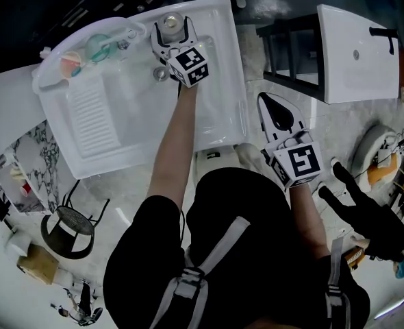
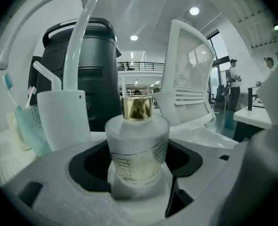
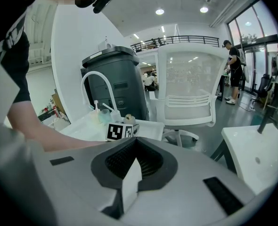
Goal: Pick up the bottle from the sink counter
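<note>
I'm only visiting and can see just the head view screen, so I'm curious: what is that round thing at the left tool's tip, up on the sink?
Observer: A frosted bottle with a gold cap. The left gripper view shows it side-on.
Operator: Is it actually gripped?
Observer: It looks so. The fingers sit against its base on both sides.
Operator: And the other tool?
Observer: The right gripper has its fingers shut together, with nothing between them.

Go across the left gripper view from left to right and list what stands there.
In order: teal cup → white cup → bottle, between this gripper's jaws → white chair → standing person.
</note>
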### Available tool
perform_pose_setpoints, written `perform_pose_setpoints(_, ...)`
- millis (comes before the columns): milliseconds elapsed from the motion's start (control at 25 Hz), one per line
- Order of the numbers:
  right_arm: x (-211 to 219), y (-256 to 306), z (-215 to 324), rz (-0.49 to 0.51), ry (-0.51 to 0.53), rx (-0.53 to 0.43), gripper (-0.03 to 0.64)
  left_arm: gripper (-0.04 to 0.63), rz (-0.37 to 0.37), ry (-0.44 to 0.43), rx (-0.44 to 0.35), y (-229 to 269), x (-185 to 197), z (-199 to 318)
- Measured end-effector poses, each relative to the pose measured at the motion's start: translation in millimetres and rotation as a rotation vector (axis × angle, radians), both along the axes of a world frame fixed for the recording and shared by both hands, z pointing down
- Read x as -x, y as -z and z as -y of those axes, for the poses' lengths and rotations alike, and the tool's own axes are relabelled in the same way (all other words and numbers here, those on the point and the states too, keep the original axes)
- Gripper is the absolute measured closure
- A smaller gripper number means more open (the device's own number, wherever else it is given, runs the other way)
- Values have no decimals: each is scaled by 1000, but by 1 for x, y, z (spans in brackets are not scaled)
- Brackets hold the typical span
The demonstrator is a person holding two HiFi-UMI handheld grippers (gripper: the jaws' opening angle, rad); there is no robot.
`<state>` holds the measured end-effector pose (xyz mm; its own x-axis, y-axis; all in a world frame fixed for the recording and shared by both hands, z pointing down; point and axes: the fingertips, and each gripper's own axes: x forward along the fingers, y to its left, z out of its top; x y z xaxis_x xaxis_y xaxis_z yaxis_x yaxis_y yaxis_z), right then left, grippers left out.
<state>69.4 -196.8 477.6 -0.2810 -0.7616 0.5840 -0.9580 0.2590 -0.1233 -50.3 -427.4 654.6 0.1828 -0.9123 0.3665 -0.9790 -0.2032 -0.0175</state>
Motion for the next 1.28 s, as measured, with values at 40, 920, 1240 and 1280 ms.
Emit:
perform_pose_setpoints(40, -1, 0, 0, -1, -2, 0, 614, 272, 1, 6, 1, 0, 0, 1)
perform_pose_setpoints(920, -1, 5, -16, -1, -6, -16, 614, 272, -58, -44, 68, -2, -2, -11)
perform_pose_setpoints(1240, 4, 12, -25, 4, 3, -36, 614, 272, -58, -82, 73, 14, 7, -37)
perform_pose_setpoints(1280, 6, 13, -25, 9, 5, -41, 614, 272, -54, -90, 69, 18, 8, -40)
